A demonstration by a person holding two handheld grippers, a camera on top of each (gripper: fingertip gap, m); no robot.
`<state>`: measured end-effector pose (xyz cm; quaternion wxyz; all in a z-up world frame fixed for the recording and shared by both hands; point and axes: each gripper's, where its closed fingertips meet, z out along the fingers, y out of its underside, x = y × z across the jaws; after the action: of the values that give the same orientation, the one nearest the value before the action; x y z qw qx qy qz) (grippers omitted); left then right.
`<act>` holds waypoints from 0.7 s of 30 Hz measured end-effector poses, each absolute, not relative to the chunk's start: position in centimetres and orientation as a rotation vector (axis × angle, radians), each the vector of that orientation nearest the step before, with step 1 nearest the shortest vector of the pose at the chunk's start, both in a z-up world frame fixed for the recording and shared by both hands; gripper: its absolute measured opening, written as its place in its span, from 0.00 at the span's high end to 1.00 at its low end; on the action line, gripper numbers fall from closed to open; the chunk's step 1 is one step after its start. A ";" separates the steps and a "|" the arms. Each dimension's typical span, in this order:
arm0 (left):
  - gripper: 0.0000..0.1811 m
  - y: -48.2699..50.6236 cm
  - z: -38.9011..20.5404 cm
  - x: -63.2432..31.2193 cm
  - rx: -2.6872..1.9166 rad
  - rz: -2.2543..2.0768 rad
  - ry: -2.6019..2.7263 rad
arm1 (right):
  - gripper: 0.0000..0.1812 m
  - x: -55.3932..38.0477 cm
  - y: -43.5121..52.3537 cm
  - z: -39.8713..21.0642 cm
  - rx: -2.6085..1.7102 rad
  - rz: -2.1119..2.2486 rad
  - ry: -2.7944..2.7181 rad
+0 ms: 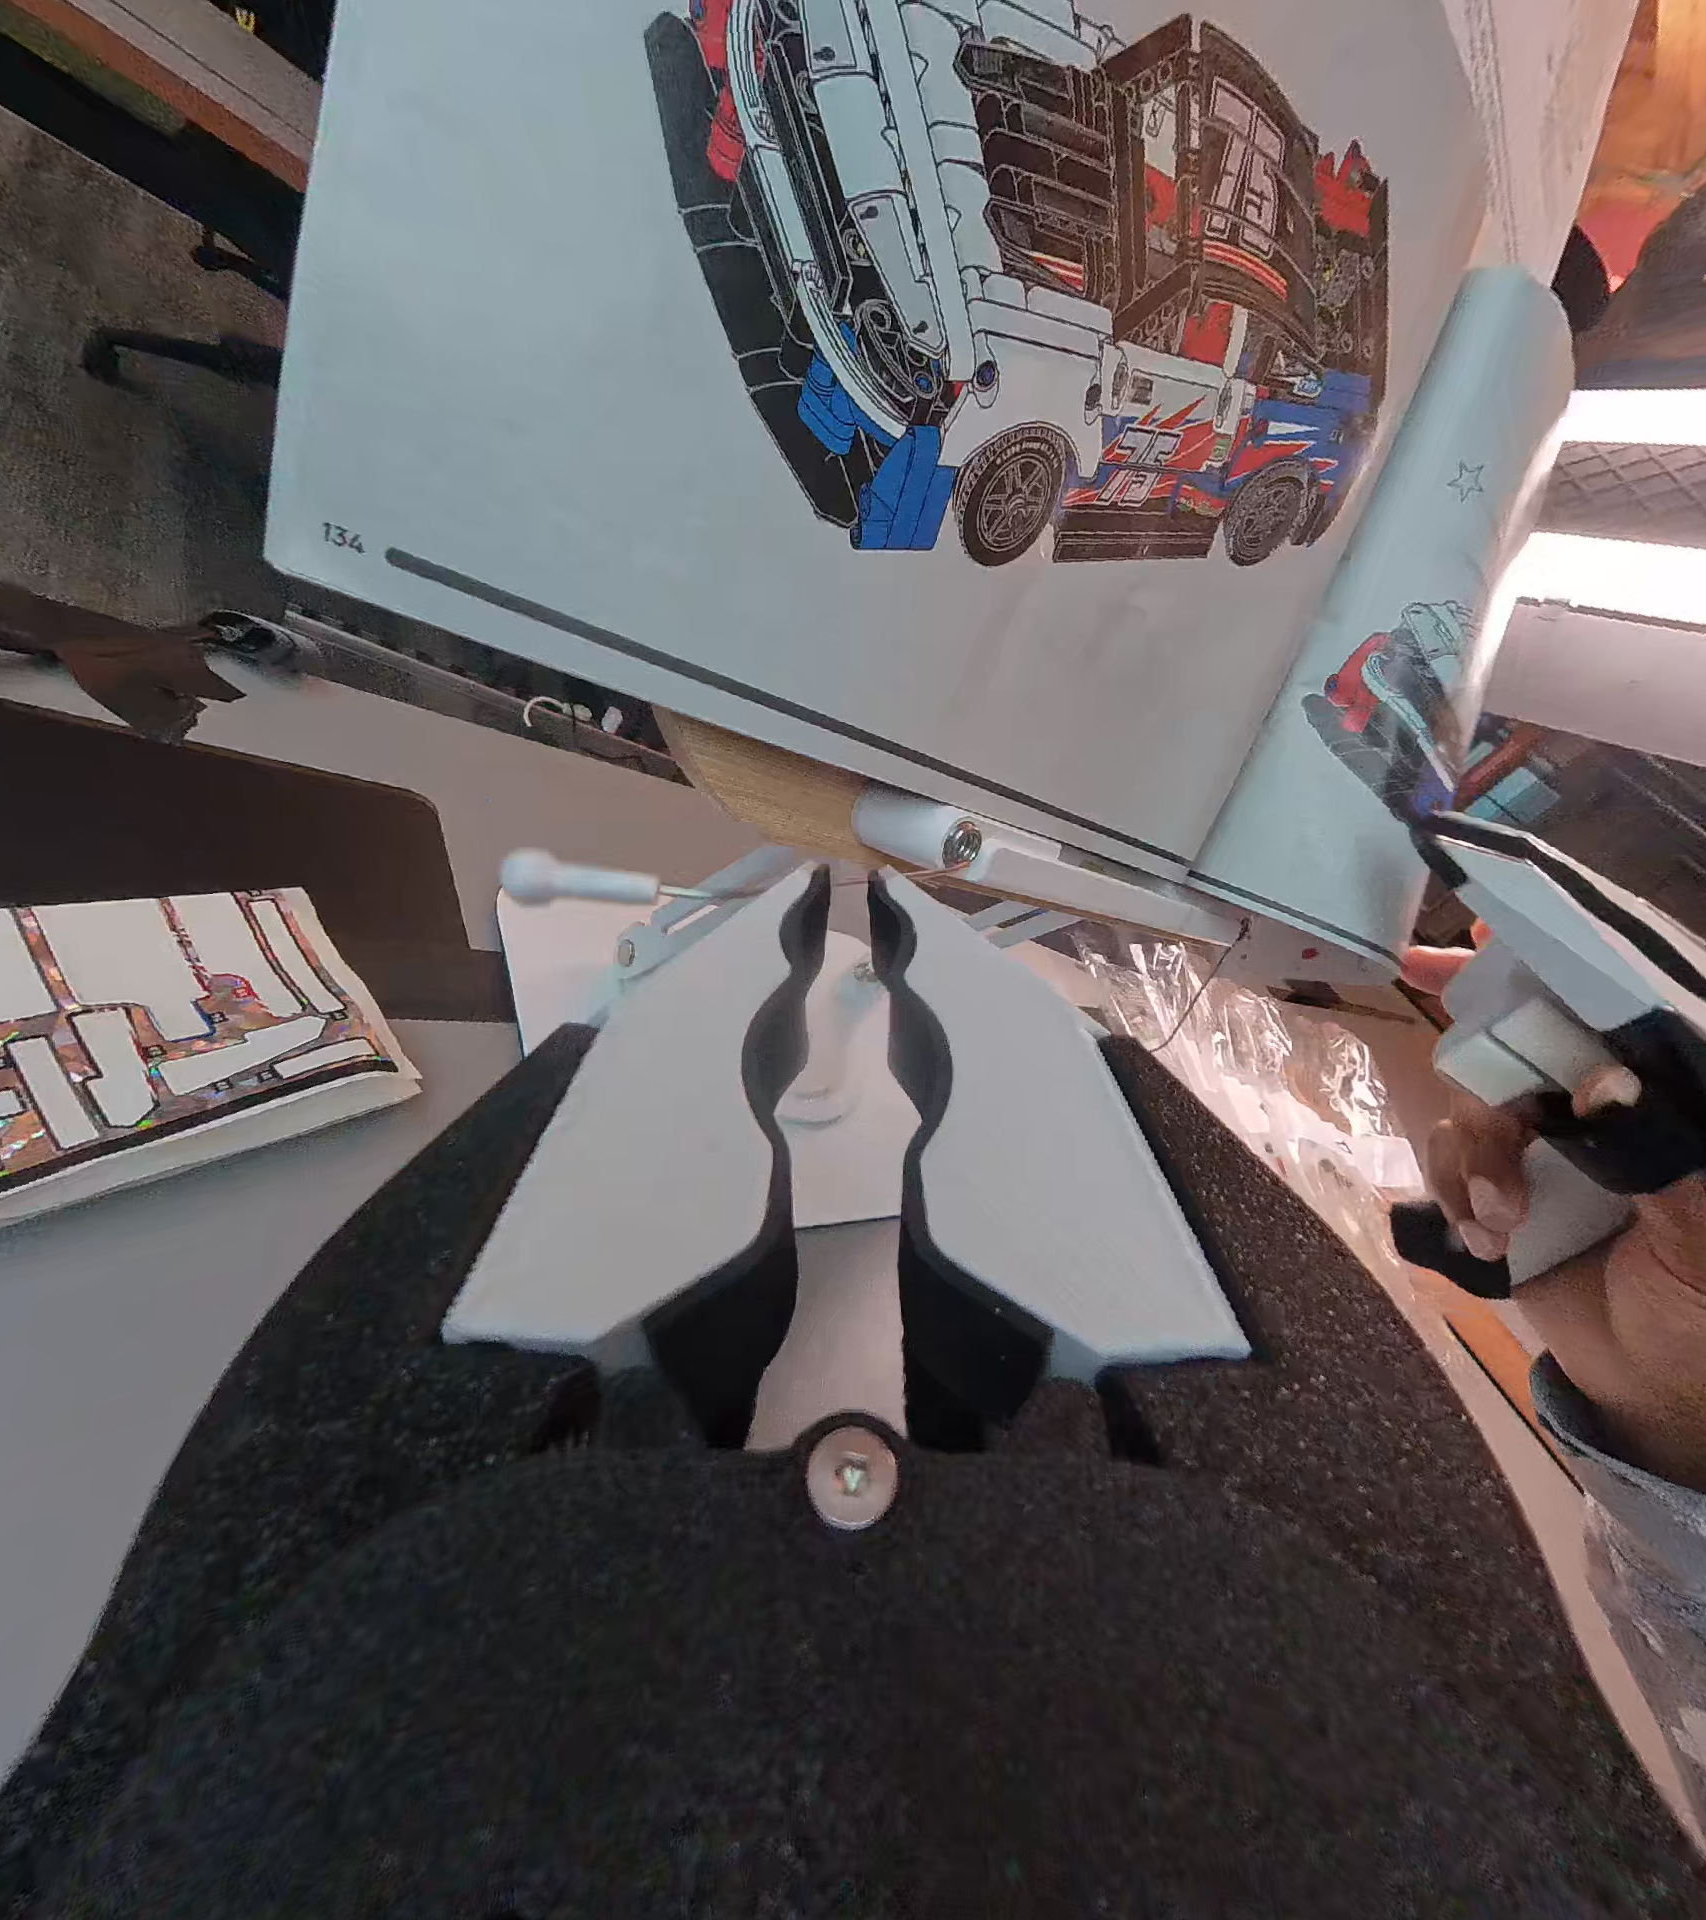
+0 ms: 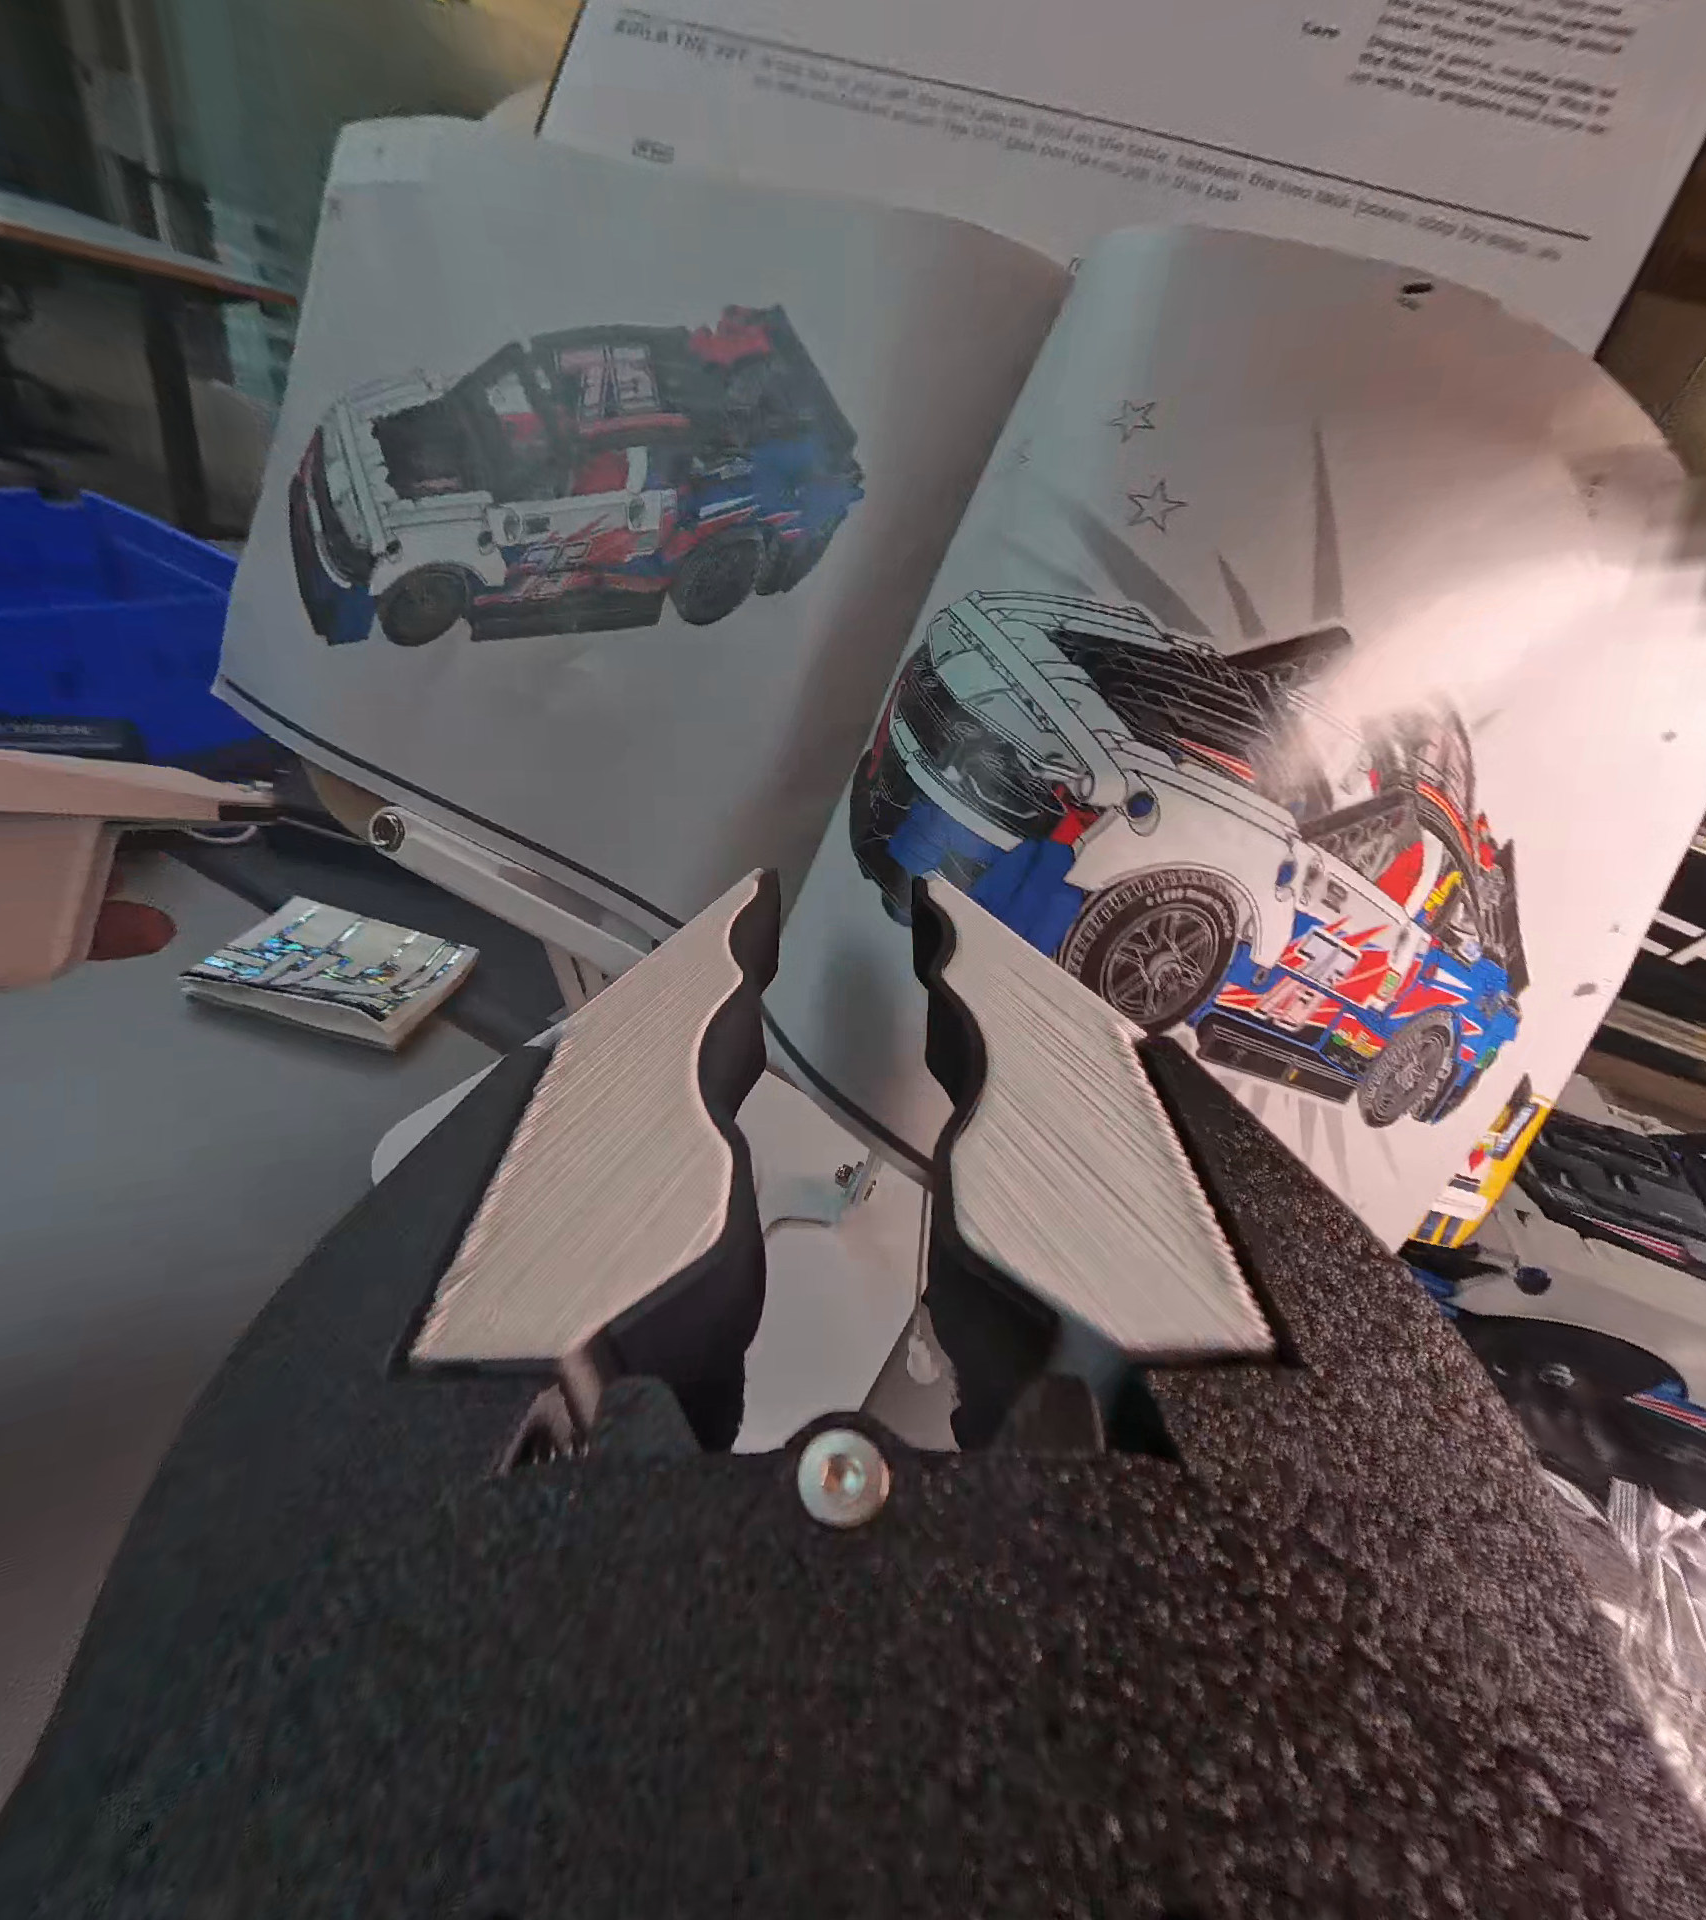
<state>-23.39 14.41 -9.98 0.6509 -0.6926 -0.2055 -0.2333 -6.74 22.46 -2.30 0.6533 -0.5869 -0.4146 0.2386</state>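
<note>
On the stand: booklet [image 2: 620, 499] propped open
Your left gripper [image 1: 841, 899]: narrow gap, empty
Your right gripper [image 2: 844, 914]: parted, at page edge

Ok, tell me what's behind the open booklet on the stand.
Behind the open booklet, a printed sheet rises above its top edge. A wooden piece shows under its lower edge. The rest is covered.
</note>
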 end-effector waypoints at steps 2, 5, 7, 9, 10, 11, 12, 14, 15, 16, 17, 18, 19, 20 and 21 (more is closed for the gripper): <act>0.95 13.7 -9.8 -23.6 -1.573 -0.528 -0.449 | 0.85 -7.8 23.4 -2.7 -1.365 0.482 -0.952; 0.94 12.3 -8.9 -24.2 -1.566 -0.478 -0.398 | 0.88 -7.0 26.5 -3.1 -1.392 0.313 -0.906; 0.93 11.5 -8.5 -24.8 -1.573 -0.425 -0.366 | 0.87 -6.5 28.0 -3.8 -1.450 0.314 -0.881; 0.90 11.0 -8.2 -25.8 -1.578 -0.357 -0.337 | 0.87 -6.0 28.3 -3.3 -1.440 0.306 -0.857; 0.88 10.9 -8.1 -26.3 -1.577 -0.329 -0.327 | 0.87 -5.9 28.0 -2.7 -1.416 0.290 -0.854; 0.87 10.9 -7.9 -26.8 -1.574 -0.310 -0.324 | 0.87 -6.1 27.5 -2.1 -1.388 0.273 -0.858; 0.85 10.9 -7.8 -27.3 -1.568 -0.301 -0.327 | 0.87 -6.5 26.9 -1.5 -1.358 0.265 -0.870; 0.83 11.3 -7.5 -27.9 -1.557 -0.304 -0.338 | 0.87 -8.2 25.1 -0.5 -1.289 0.261 -0.922; 0.83 11.5 -7.3 -28.0 -1.552 -0.306 -0.342 | 0.87 -9.3 24.2 -0.3 -1.261 0.253 -0.954; 0.83 11.8 -7.2 -28.1 -1.548 -0.305 -0.345 | 0.87 -10.6 23.7 -0.3 -1.251 0.242 -0.992; 0.83 12.0 -7.0 -28.1 -1.546 -0.302 -0.346 | 0.84 -11.9 23.3 -0.7 -1.257 0.233 -1.037; 0.82 12.3 -6.9 -28.0 -1.544 -0.301 -0.343 | 0.80 -13.2 23.1 -1.2 -1.277 0.224 -1.072; 0.82 12.5 -6.9 -27.9 -1.545 -0.299 -0.339 | 0.78 -14.4 22.9 -1.4 -1.286 0.224 -1.088; 0.82 12.7 -6.9 -27.6 -1.548 -0.298 -0.334 | 0.76 -15.4 22.9 -1.3 -1.294 0.224 -1.090; 0.81 12.8 -6.9 -27.4 -1.550 -0.295 -0.328 | 0.71 -16.3 23.0 -1.3 -1.312 0.230 -1.084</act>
<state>-27.45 12.82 -6.94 0.6925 -0.6939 -0.1468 -0.1320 -16.29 23.02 -1.32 0.6534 -0.5784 -0.4777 0.1014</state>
